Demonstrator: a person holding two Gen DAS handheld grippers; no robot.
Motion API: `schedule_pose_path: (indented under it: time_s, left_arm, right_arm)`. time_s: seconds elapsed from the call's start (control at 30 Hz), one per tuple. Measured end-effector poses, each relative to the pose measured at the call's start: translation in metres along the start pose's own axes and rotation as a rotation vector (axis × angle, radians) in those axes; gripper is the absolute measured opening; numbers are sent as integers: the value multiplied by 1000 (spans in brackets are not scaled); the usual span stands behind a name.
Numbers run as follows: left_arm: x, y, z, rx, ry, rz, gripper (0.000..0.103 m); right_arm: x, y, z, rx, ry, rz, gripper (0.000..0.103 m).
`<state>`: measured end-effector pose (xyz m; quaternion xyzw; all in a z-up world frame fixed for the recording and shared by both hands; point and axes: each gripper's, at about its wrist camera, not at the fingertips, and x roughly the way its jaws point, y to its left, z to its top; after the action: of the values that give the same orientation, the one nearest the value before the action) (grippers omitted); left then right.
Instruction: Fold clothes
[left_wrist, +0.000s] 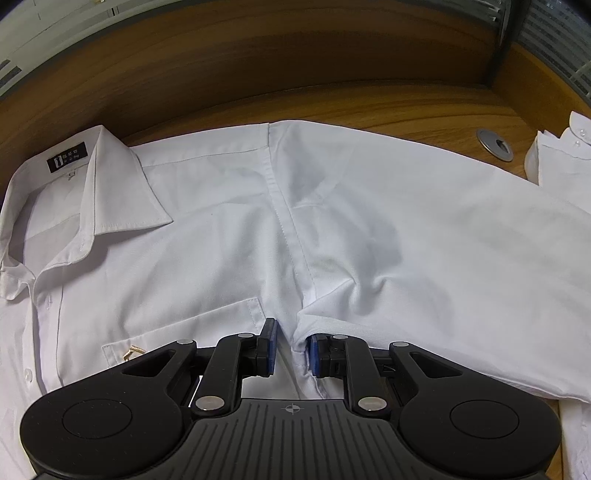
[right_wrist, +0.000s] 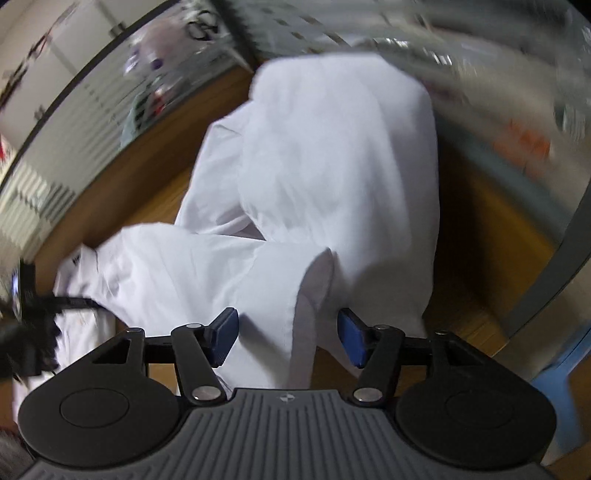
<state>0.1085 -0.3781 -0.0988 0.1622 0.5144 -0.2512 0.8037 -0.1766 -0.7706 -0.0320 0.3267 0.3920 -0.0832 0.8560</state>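
While laid flat on the tabletop (left_wrist: 332, 103):
Shirt (left_wrist: 207, 236): collar left, long axis left-right.
Left gripper (left_wrist: 291, 345): narrowly closed on shirt fabric.
Right gripper (right_wrist: 288, 338): held wide, sleeve fold (right_wrist: 314, 295) between, unpinched.

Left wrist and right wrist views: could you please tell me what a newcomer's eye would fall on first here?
First, the white shirt spread across the wooden table, its collar with a black label at the left. Next, the left gripper, low in that view, pinching a bunched fold at the sleeve seam. In the blurred right wrist view, the right gripper stands open, with a hanging fold of white cloth between its blue fingers.
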Motion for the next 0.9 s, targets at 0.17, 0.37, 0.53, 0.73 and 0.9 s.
schedule_pose_path:
  time_s: [0.17, 0.37, 0.53, 0.73, 0.9]
  left_arm:
    - [-1, -3, -3, 29, -18, 12, 20]
    - [-9, -5, -8, 13, -62, -26, 22]
    - [-21, -18, -15, 22, -112, -130, 23]
    - [-14, -40, -11, -52, -123, -162, 30]
    - [-20, -61, -18, -64, -168, -141, 42]
  right_arm:
    - [-5, 2, 6, 71, -29, 55, 8]
    - [-50, 78, 52, -126, -142, 29, 5]
    - [-60, 135, 121, -308, -237, -29, 5]
    - [-37, 165, 202, -408, -226, -63, 5]
    - [-19, 189, 251, -465, -210, -73, 5]
